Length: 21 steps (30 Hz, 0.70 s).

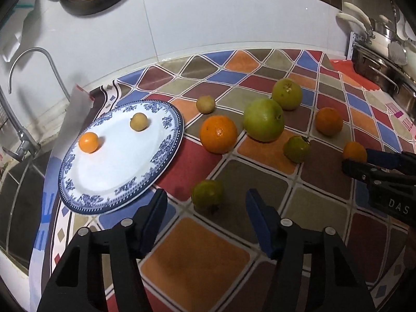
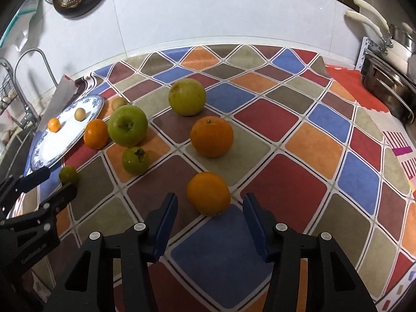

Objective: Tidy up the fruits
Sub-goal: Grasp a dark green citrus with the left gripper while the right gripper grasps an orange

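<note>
A blue-and-white plate (image 1: 161, 156) (image 2: 93, 106) sits at the left of the counter and holds a small orange fruit (image 1: 88, 142) and a small yellow fruit (image 1: 139, 121). Loose fruits lie on the chequered cloth. My left gripper (image 1: 206, 202) is open, with a small green fruit (image 1: 208, 193) (image 2: 68, 174) just ahead between its fingertips. My right gripper (image 2: 210, 204) (image 1: 356, 160) is open, with an orange (image 2: 208, 193) (image 1: 354, 151) between its fingertips. Neither fruit is gripped.
Also on the cloth: a large green apple (image 2: 127, 125), a green-yellow fruit (image 2: 187, 96), two oranges (image 2: 212, 136) (image 2: 95, 133), a green tomato (image 2: 135, 160), a small yellow fruit (image 1: 205, 104). A sink tap (image 1: 23, 83) stands left, steel pots (image 2: 387, 88) right.
</note>
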Each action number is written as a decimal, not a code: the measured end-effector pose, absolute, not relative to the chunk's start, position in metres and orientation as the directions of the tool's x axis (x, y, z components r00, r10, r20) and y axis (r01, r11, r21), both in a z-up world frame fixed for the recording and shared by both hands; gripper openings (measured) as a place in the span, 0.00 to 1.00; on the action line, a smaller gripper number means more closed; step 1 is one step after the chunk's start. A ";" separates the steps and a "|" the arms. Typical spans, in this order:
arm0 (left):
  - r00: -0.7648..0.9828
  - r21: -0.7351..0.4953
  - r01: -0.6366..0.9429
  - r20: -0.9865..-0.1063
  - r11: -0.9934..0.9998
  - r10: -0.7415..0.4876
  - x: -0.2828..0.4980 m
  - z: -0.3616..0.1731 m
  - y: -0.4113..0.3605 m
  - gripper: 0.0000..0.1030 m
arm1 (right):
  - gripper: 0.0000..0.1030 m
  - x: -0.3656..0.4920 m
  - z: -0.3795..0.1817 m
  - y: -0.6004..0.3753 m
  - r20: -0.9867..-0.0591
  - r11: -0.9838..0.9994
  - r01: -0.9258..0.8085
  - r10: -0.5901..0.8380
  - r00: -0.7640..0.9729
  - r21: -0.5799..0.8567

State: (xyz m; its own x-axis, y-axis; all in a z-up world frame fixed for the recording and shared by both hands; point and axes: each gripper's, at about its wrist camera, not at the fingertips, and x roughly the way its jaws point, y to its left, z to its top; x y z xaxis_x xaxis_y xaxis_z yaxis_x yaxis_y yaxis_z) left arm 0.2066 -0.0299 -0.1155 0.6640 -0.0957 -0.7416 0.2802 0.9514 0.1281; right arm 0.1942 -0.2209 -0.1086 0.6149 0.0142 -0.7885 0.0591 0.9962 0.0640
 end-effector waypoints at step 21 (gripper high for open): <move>0.639 0.113 0.320 -0.759 0.941 -0.126 0.211 -0.120 -0.031 0.28 | 0.33 0.198 -0.109 -0.219 -0.792 0.997 0.067 -0.008 0.611 0.042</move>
State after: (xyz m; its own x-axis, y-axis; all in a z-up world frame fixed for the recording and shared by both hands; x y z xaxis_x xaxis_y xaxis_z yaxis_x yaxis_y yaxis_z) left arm 0.2112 -0.0307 -0.1197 0.6389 -0.1263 -0.7588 0.3198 0.9408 0.1127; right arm 0.1985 -0.2192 -0.1094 0.6106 -0.0078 -0.7919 0.0671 0.9969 0.0420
